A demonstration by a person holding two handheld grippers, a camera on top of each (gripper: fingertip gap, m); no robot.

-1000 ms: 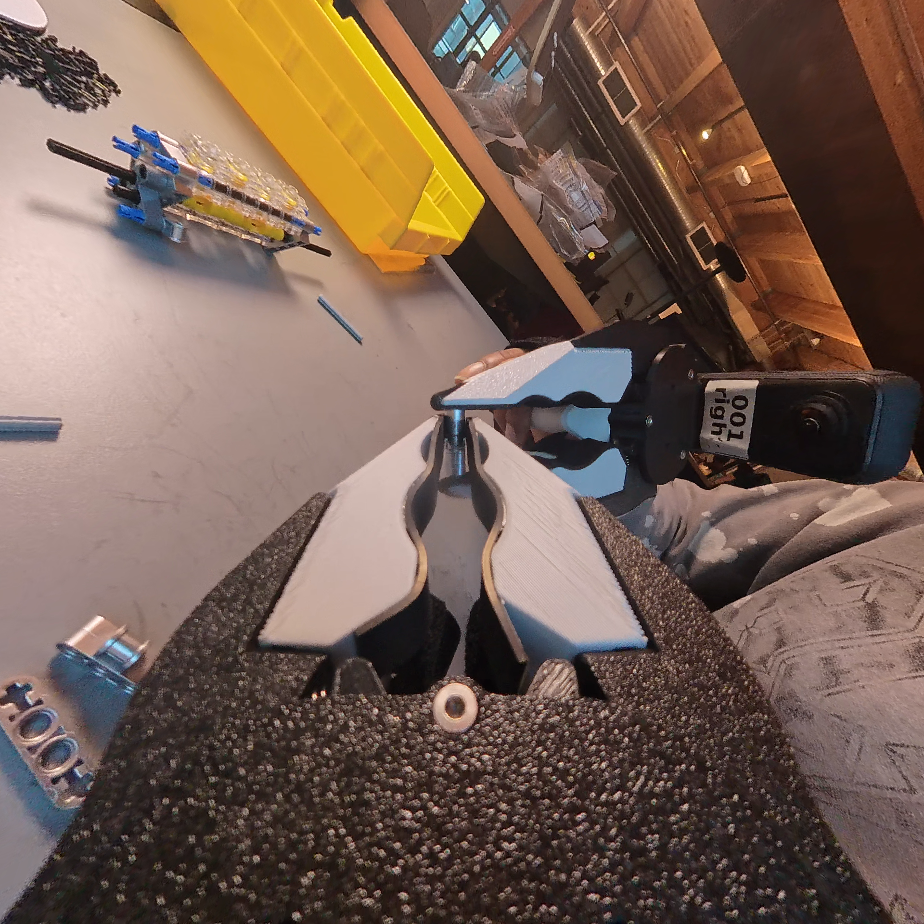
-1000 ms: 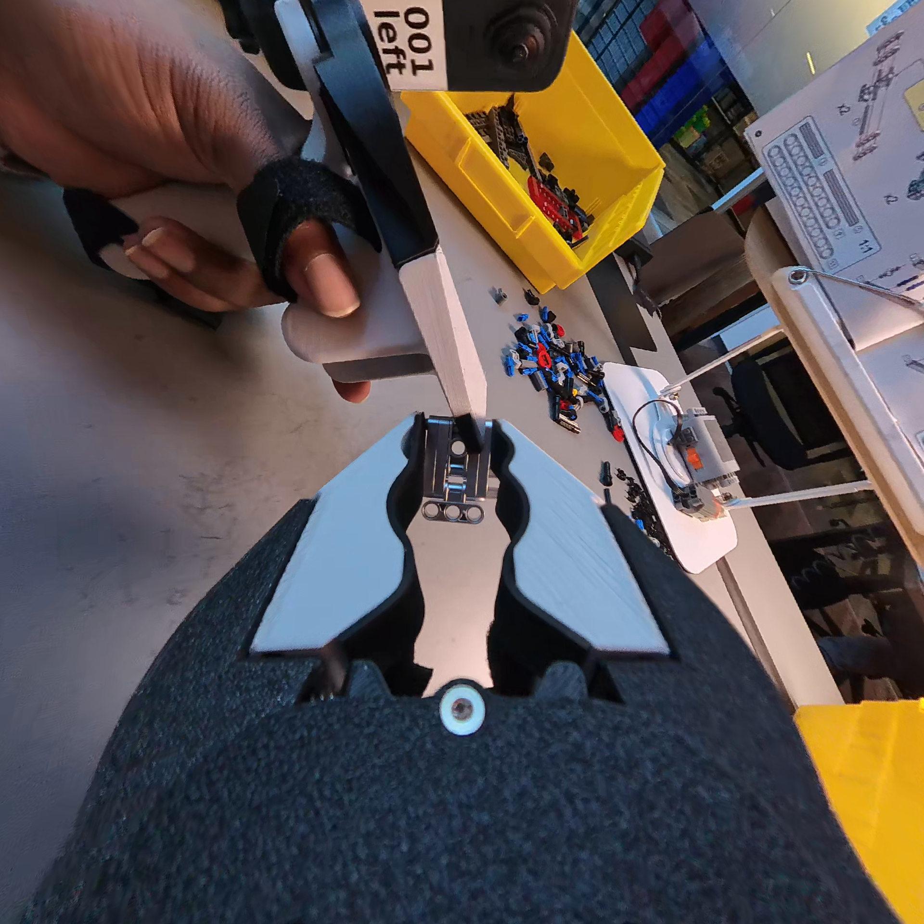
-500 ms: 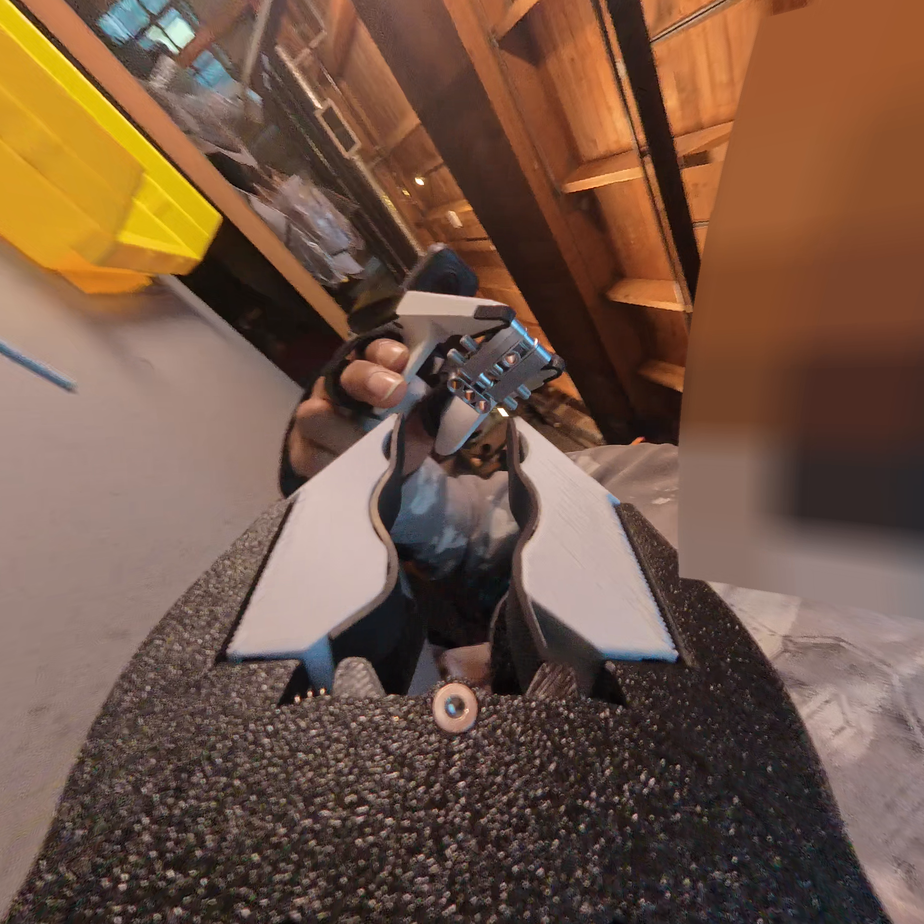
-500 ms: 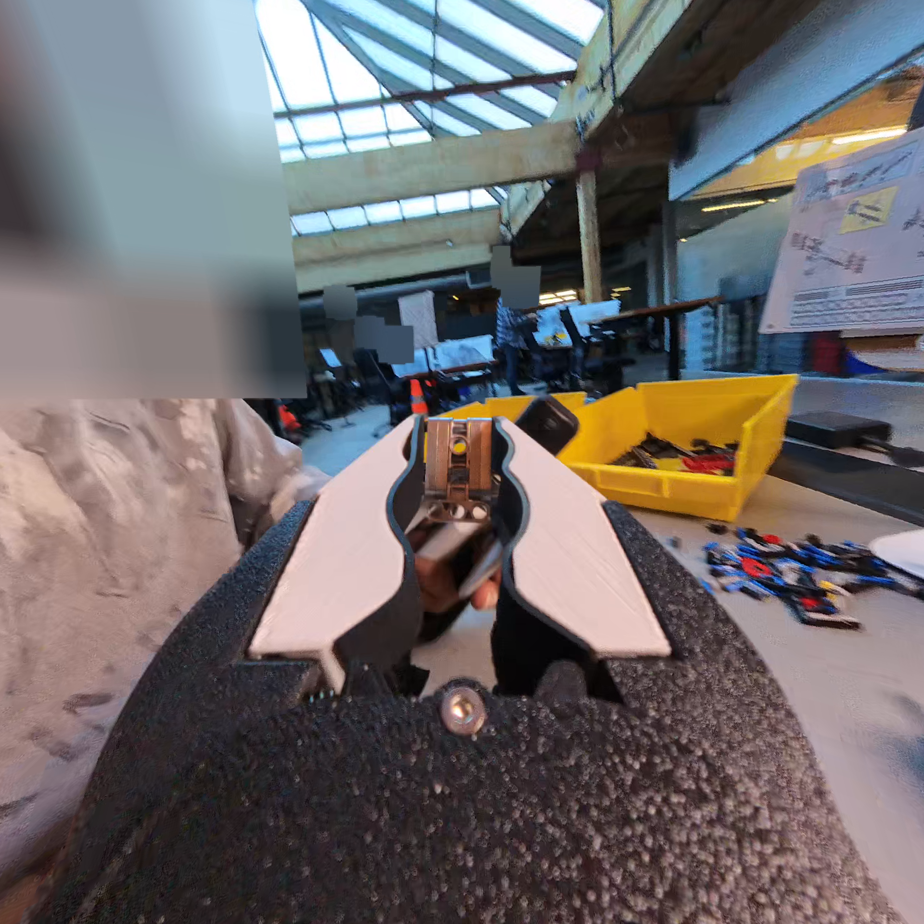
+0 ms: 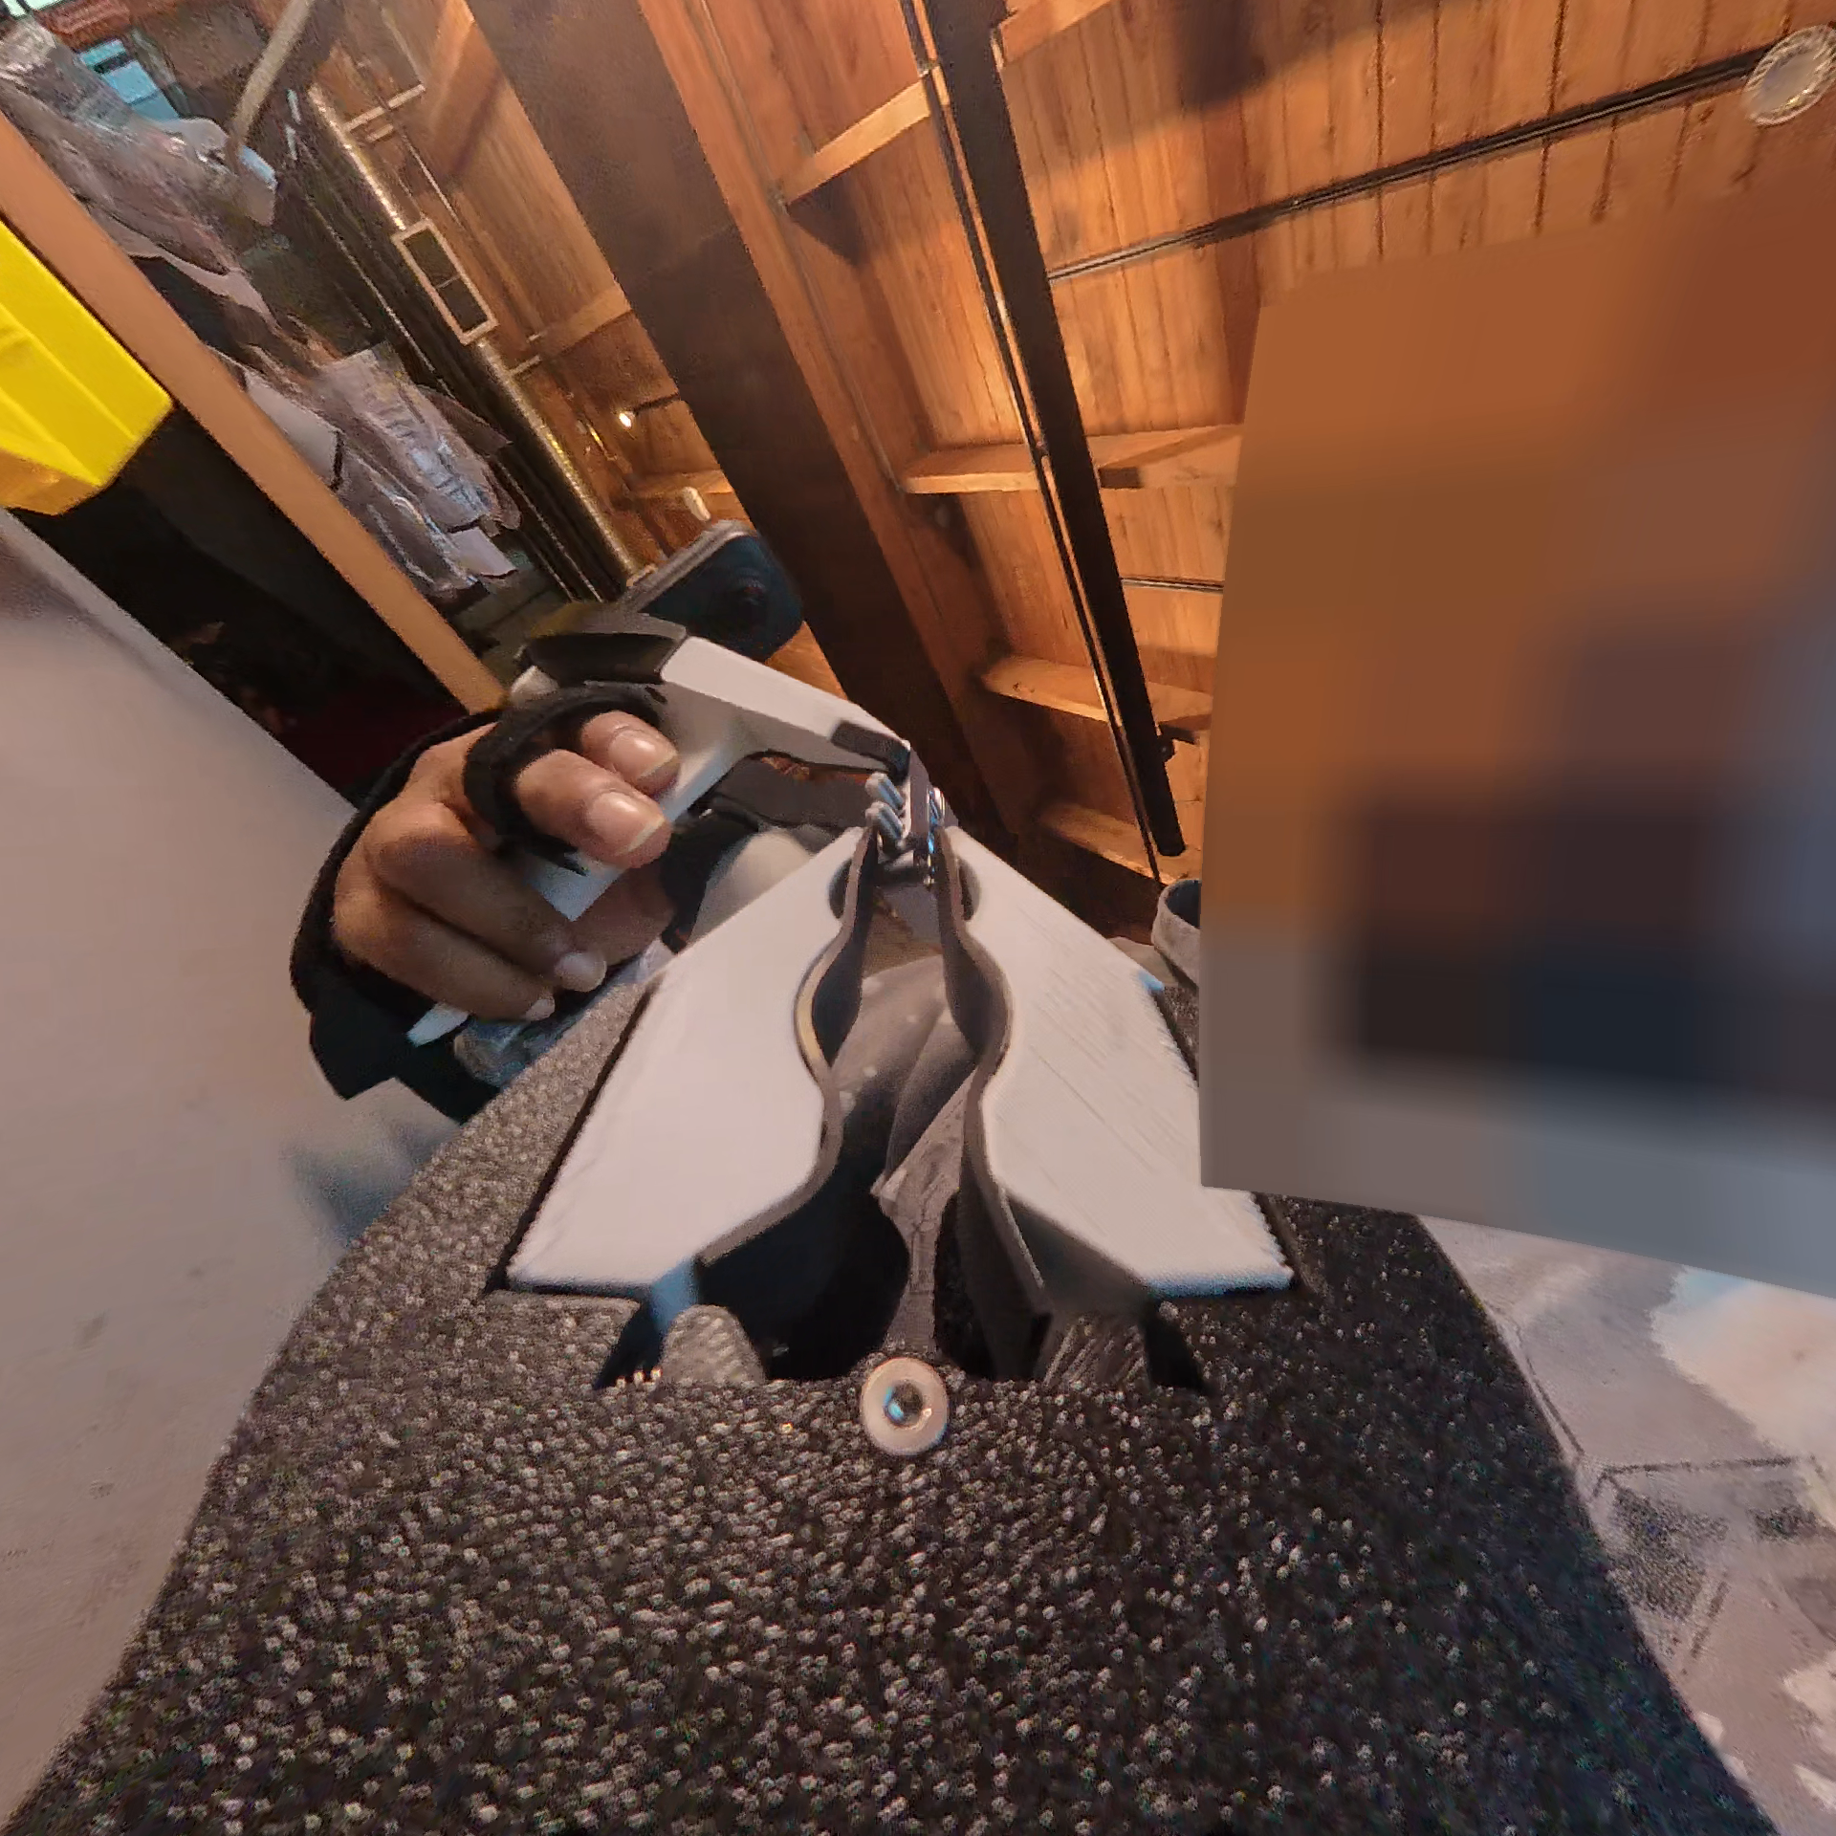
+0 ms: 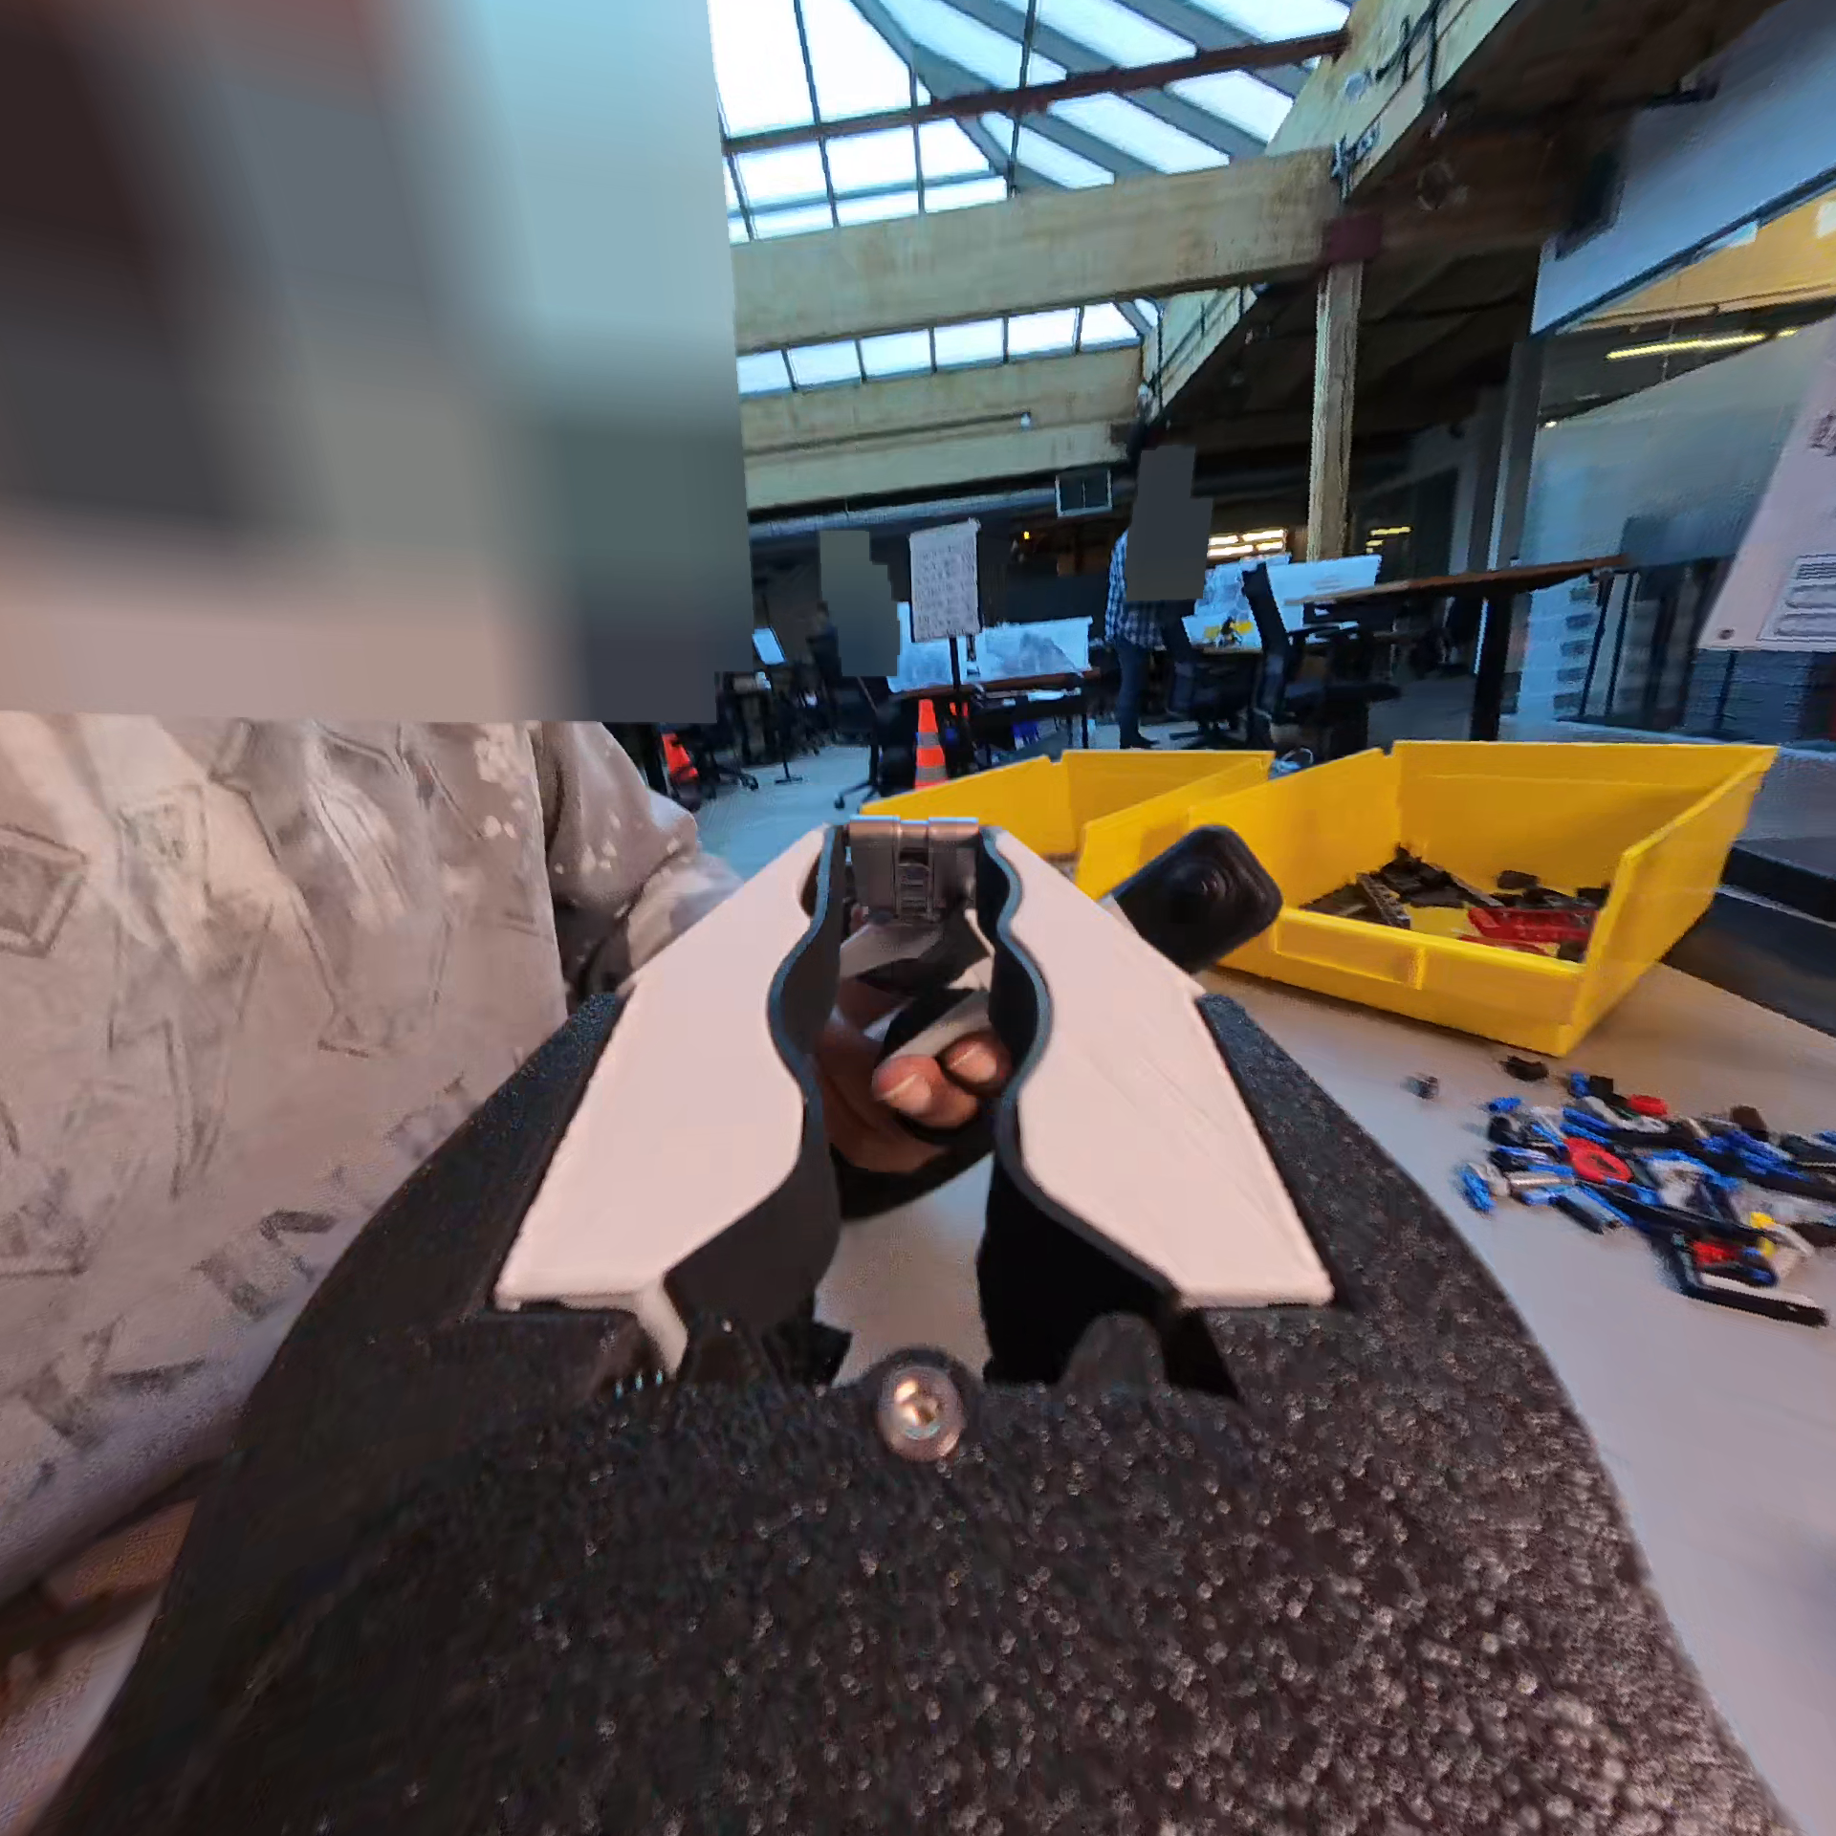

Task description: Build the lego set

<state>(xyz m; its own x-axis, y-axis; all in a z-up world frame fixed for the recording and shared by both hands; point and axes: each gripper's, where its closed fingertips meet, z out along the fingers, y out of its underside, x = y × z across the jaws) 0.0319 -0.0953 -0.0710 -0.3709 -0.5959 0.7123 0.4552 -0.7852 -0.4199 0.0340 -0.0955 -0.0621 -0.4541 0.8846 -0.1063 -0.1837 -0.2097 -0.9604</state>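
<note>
The room is a high workshop hall with a glazed skylight roof (image 6: 994, 79) and heavy timber beams; a plank wooden wall (image 5: 1093, 298) fills the left wrist view. Farther back are desks, office chairs and an orange traffic cone (image 6: 929, 745). A person in a grey patterned sweatshirt (image 6: 248, 994) sits close behind the grey bench (image 6: 1490, 1391).

On the bench, two yellow plastic bins (image 6: 1391, 979) stand side by side. The nearer one holds dark and red parts. Near it, a loose pile of small blue, black and red plastic parts (image 6: 1639, 1182) lies on the bare top.

Both tools are raised off the bench and face each other. The right gripper (image 6: 914, 844) is clenched on a small grey studded plastic piece (image 6: 909, 874), held upright at its fingertips. The left gripper (image 5: 904, 844), its fingers drawn nearly together, meets that piece from the other side and appears to pinch its edge. The right hand (image 5: 477, 894) is wrapped round its handle.
</note>
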